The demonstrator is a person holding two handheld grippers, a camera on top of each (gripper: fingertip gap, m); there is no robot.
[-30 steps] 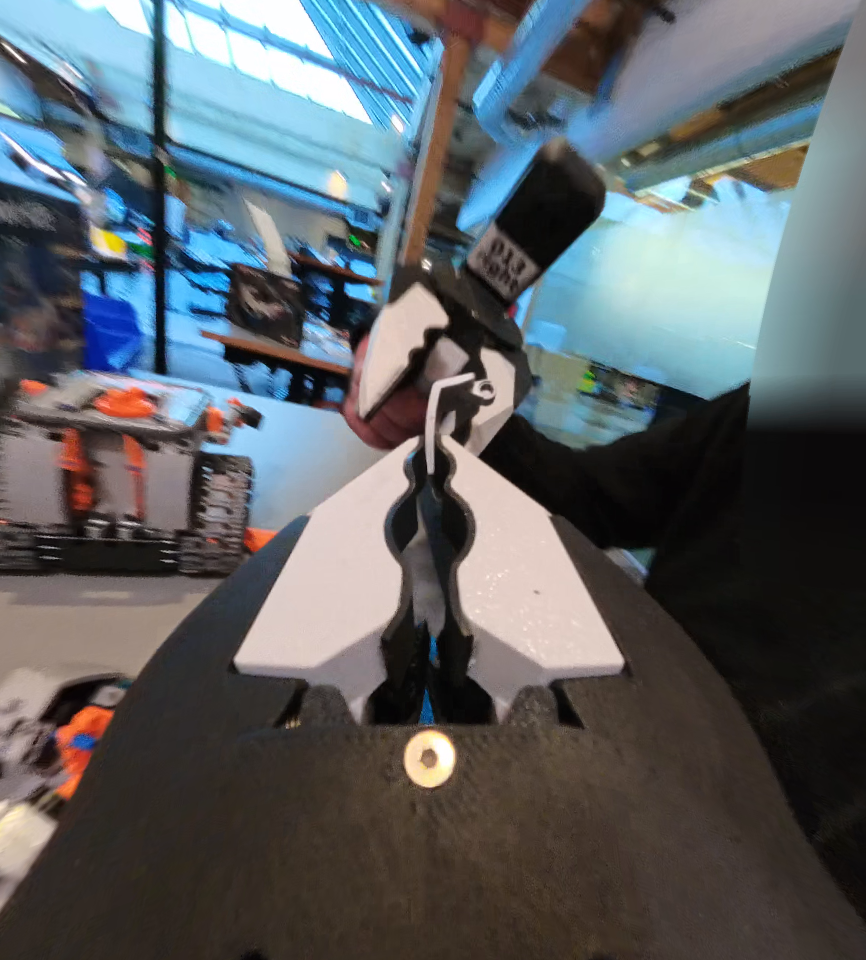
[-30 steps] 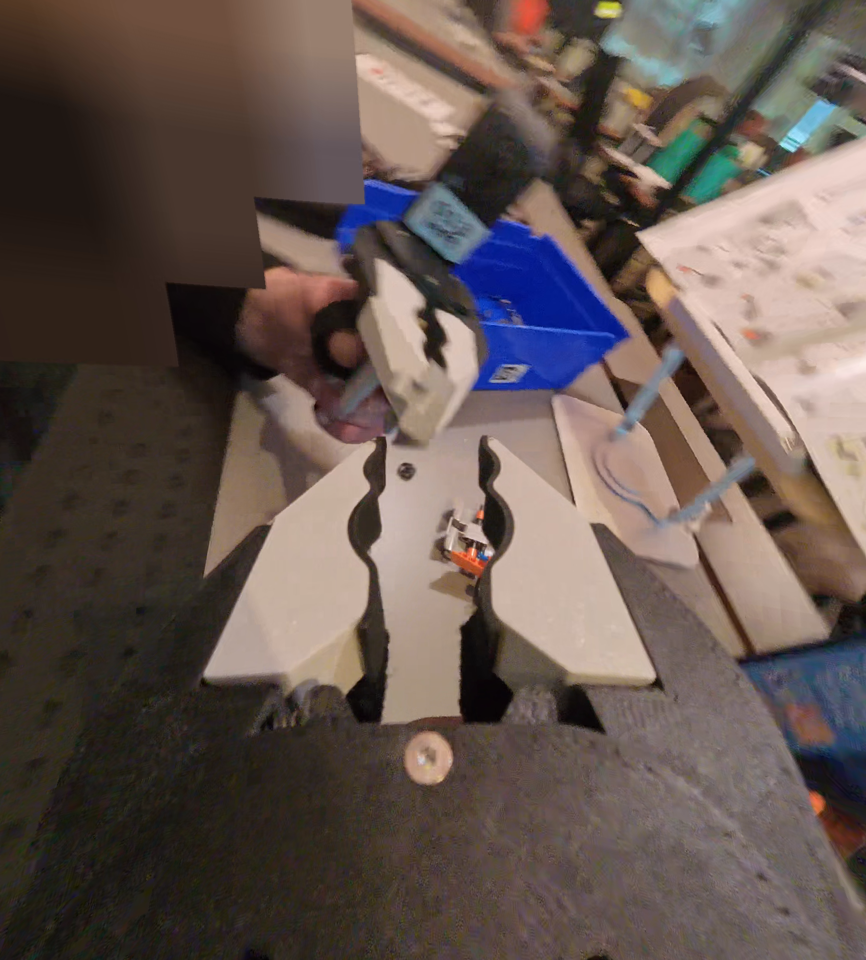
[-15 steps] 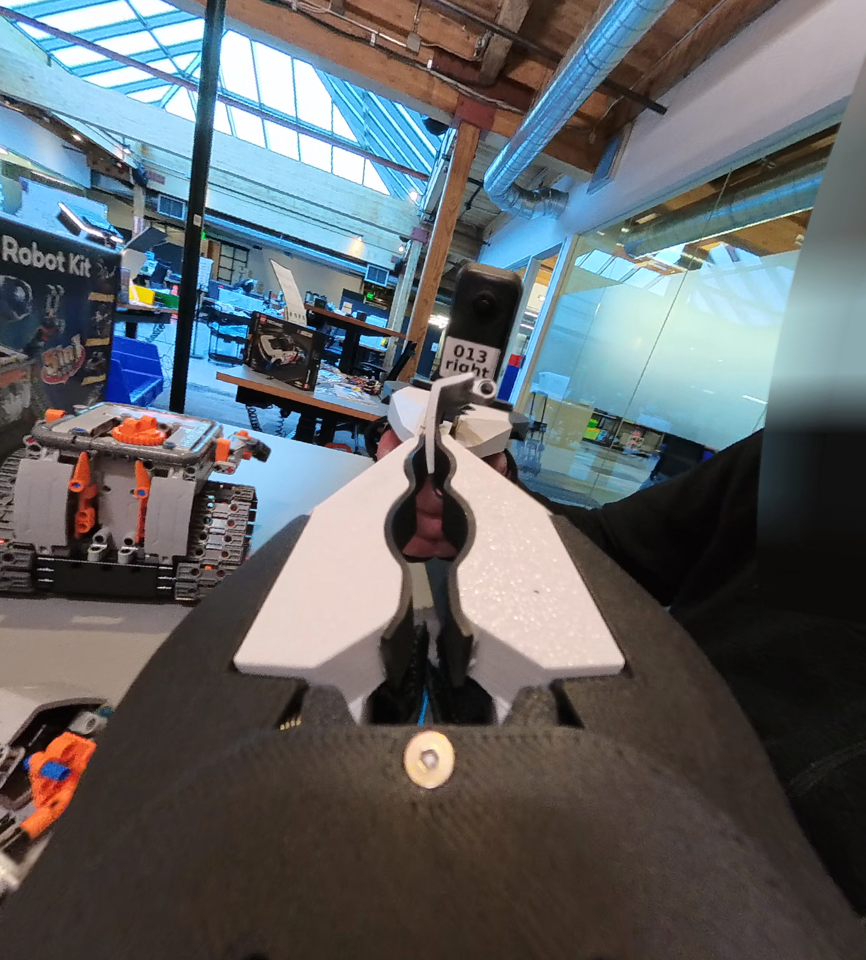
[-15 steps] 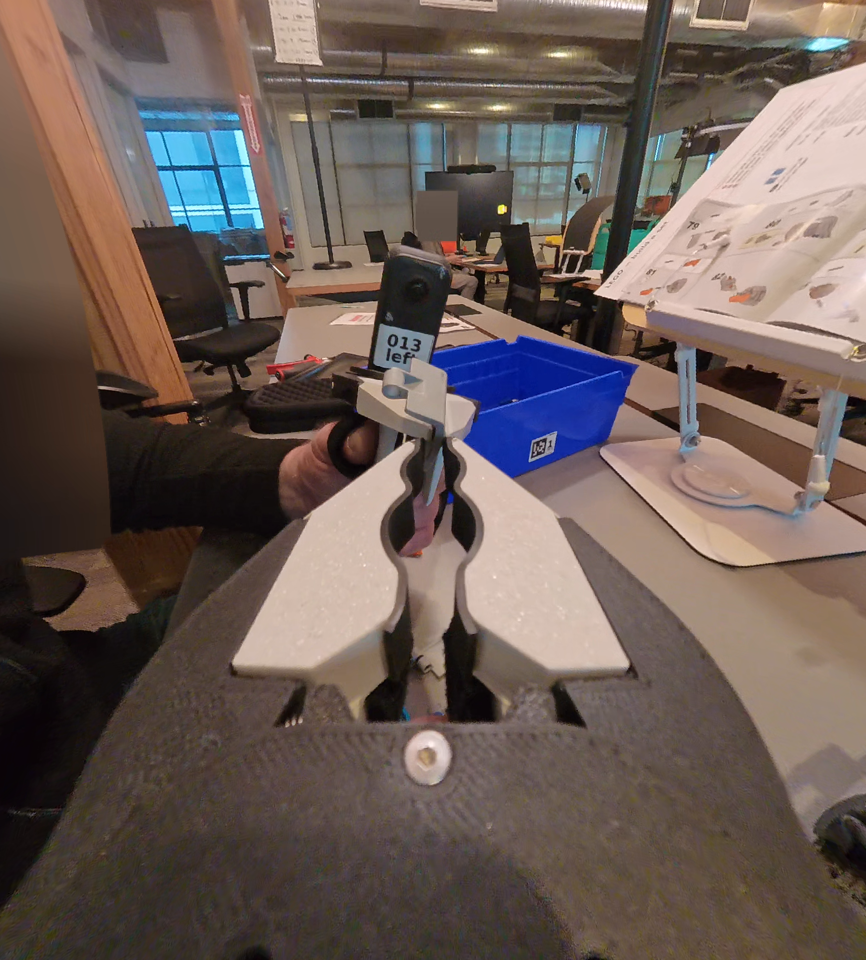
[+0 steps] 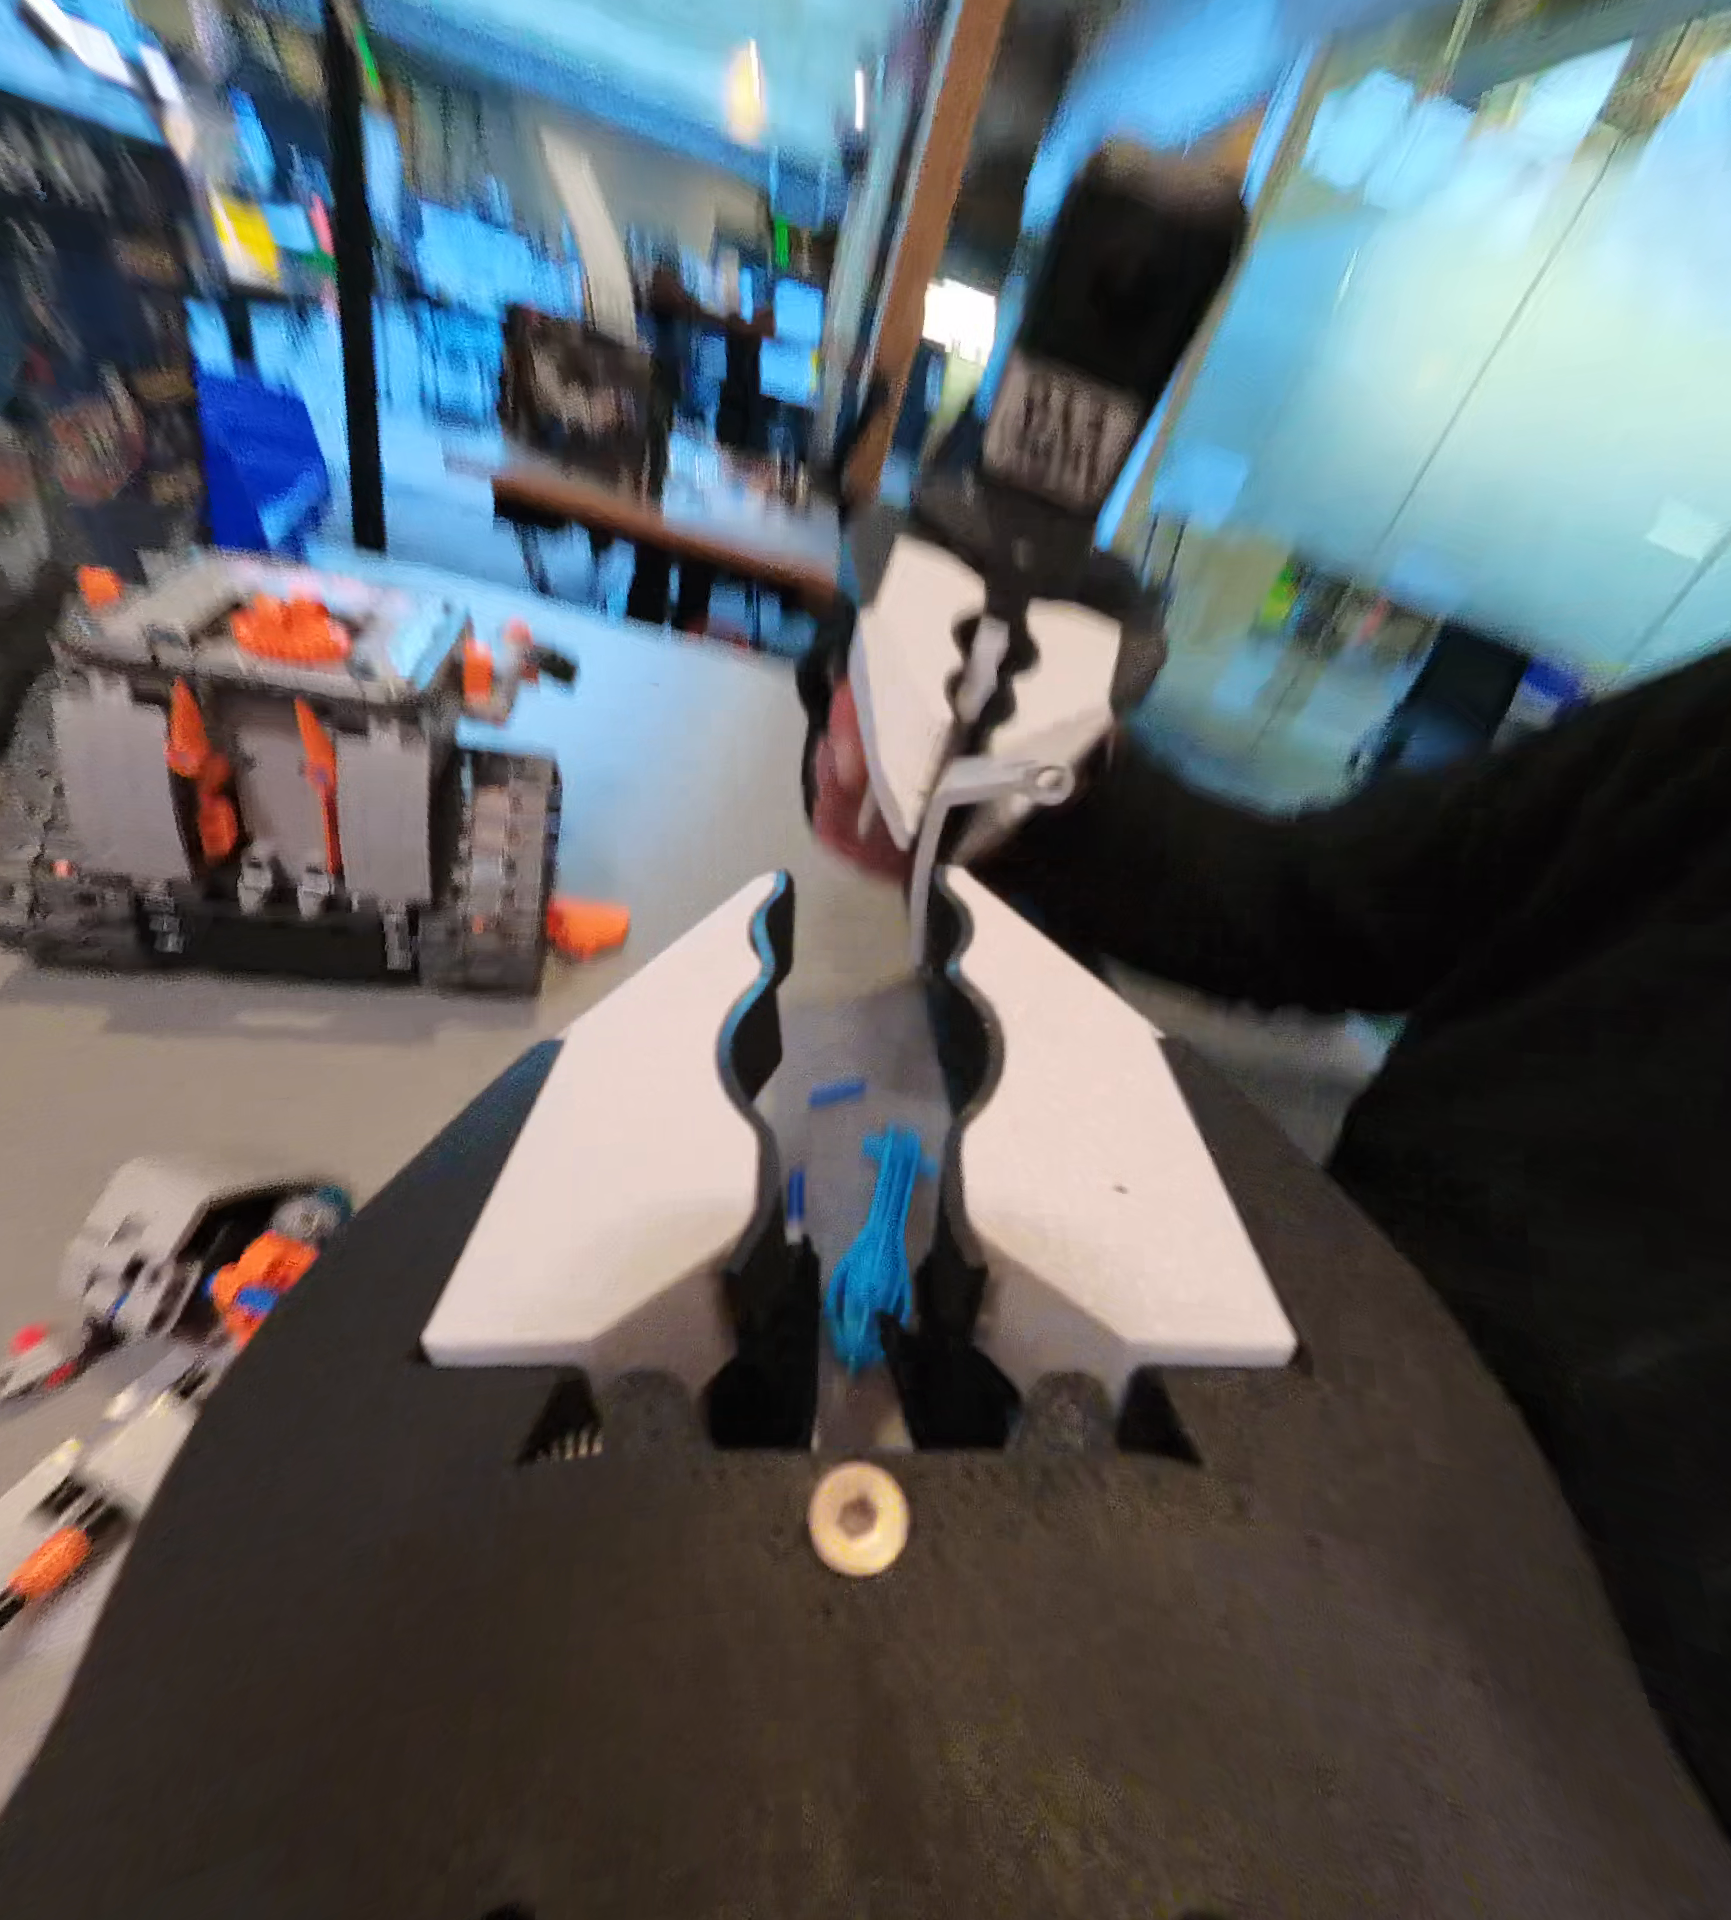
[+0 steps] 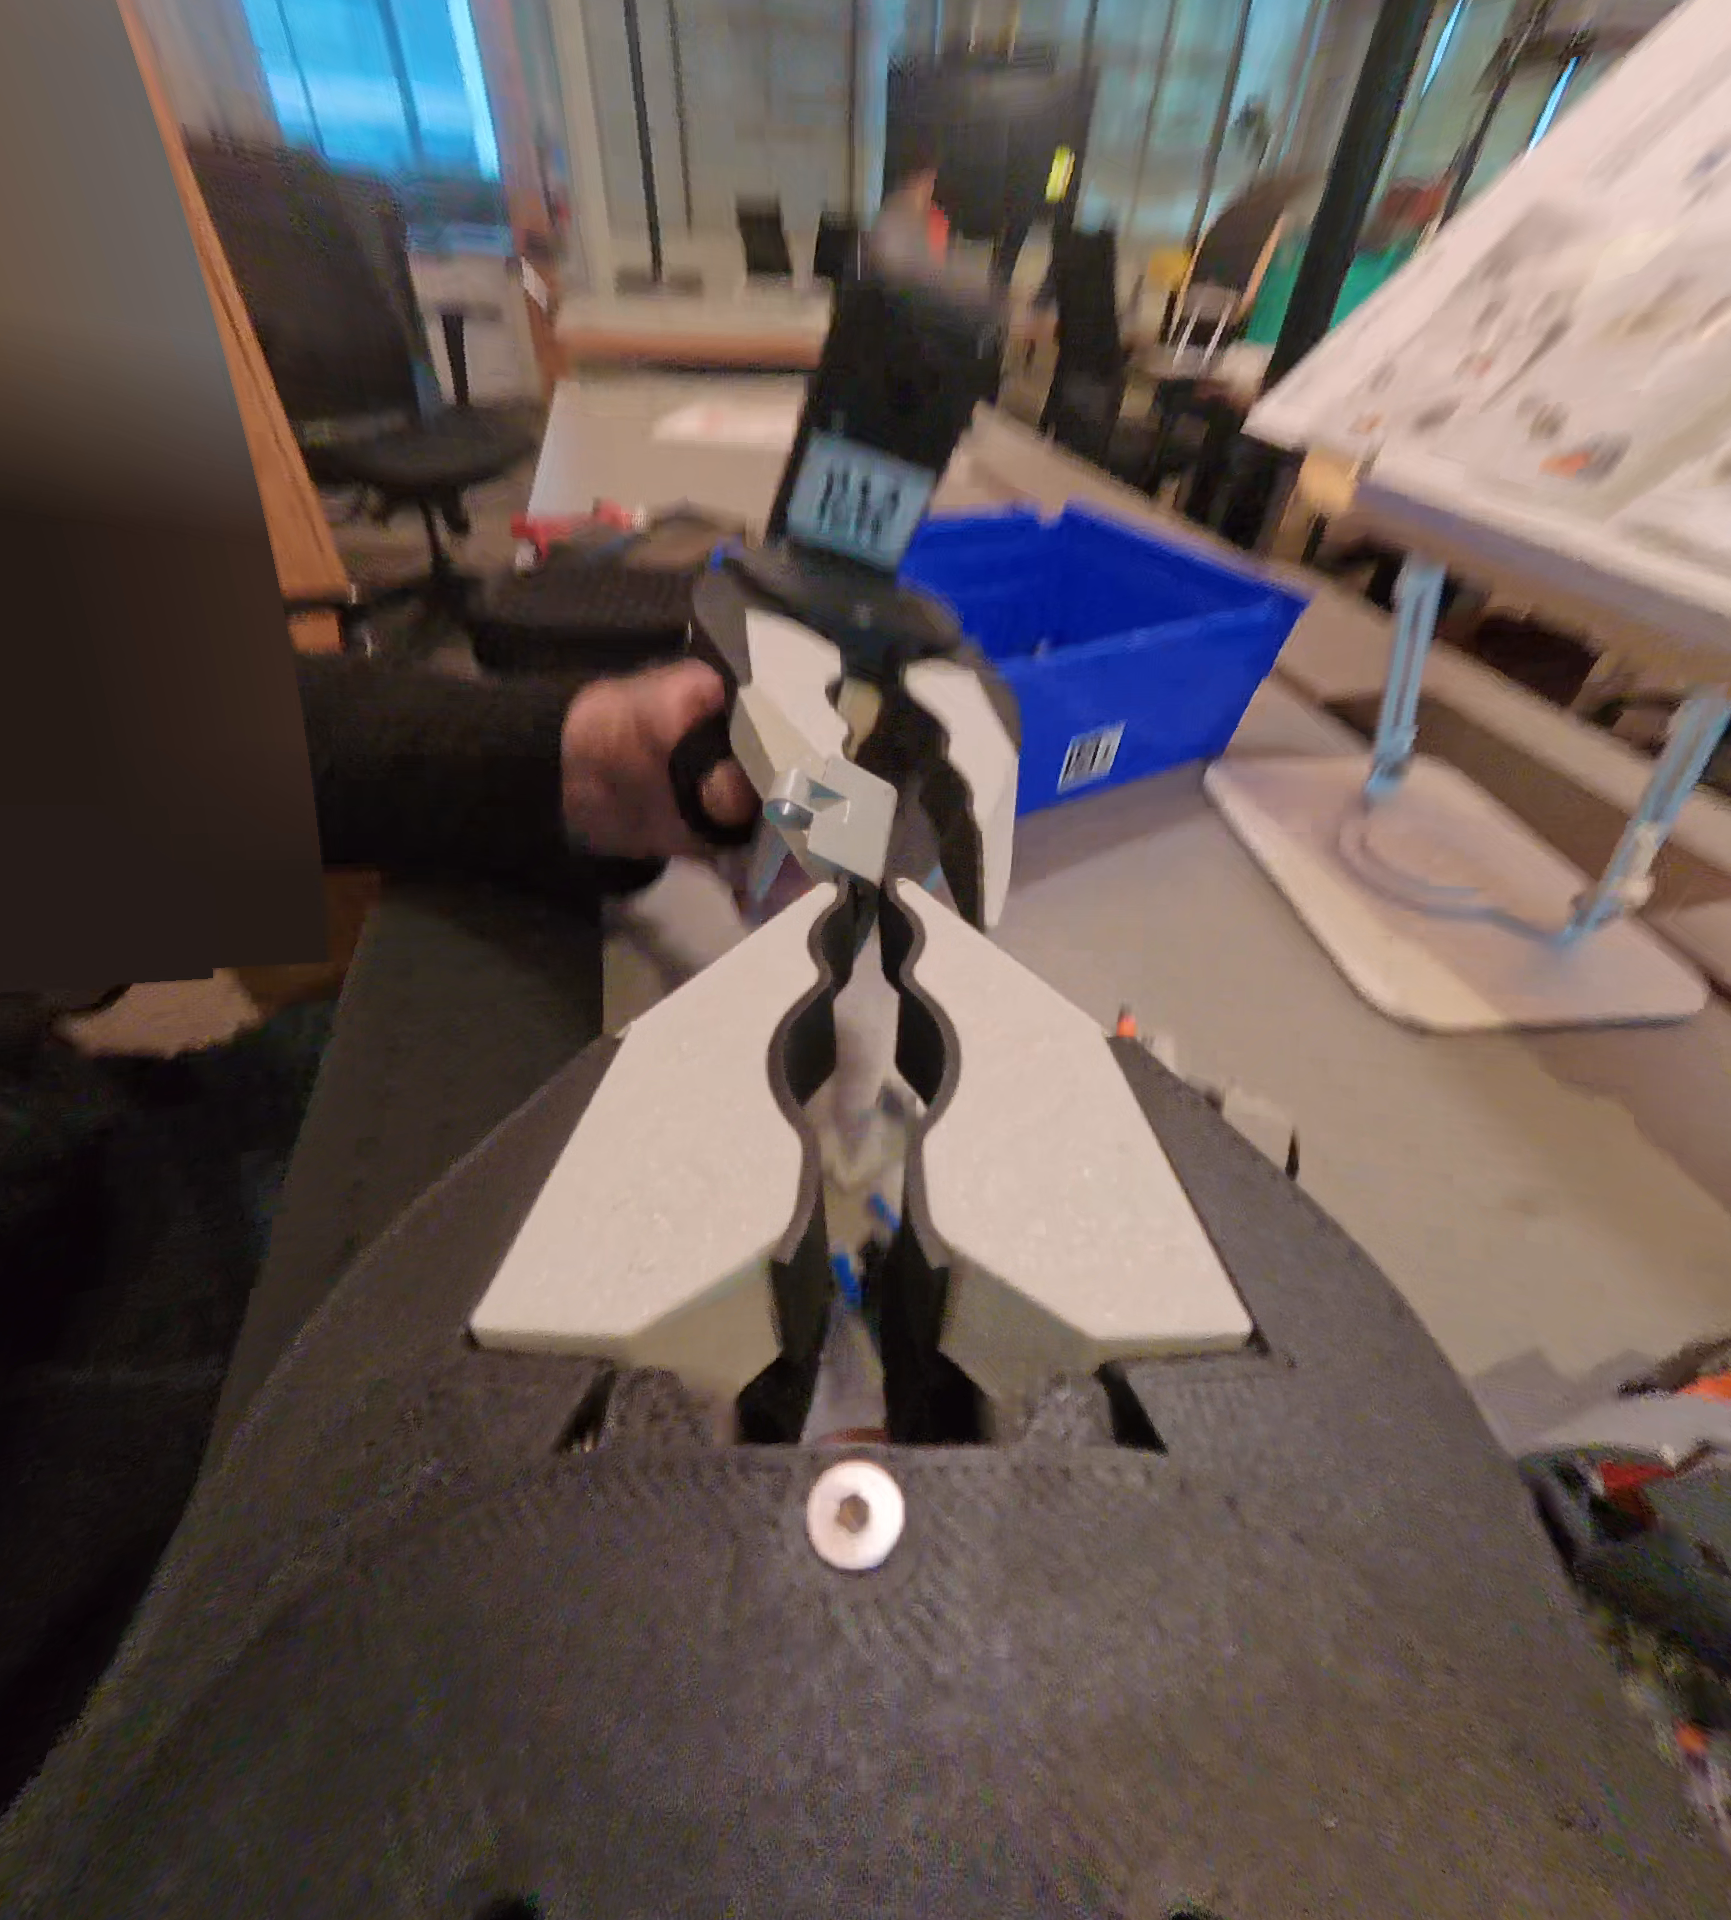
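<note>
Your left gripper (image 5: 866,894) stands open, its jaws well apart and nothing between them. Through the gap you look down on the bench (image 5: 165,1060), where a blue cord (image 5: 876,1236) and a small blue bit lie.

Your right gripper (image 6: 866,899) faces it from twelve o'clock, jaws drawn almost together on a small grey angled piece (image 6: 830,816), which sticks out past the tips. The piece reaches the tip of the left gripper's right-hand finger. Whether it touches there, the blur does not let you say.

In the left wrist view a tracked grey-and-orange brick vehicle (image 5: 258,790) sits on the bench at ten o'clock, with an orange part just beside its track. More loose grey and orange parts (image 5: 196,1257) lie at eight o'clock.

In the right wrist view your hand (image 6: 632,769) grips the left gripper's handle at eleven o'clock. A blue bin (image 6: 1100,665) stands at one o'clock. A white stand (image 6: 1443,935) at two o'clock carries an open booklet (image 6: 1588,312).
</note>
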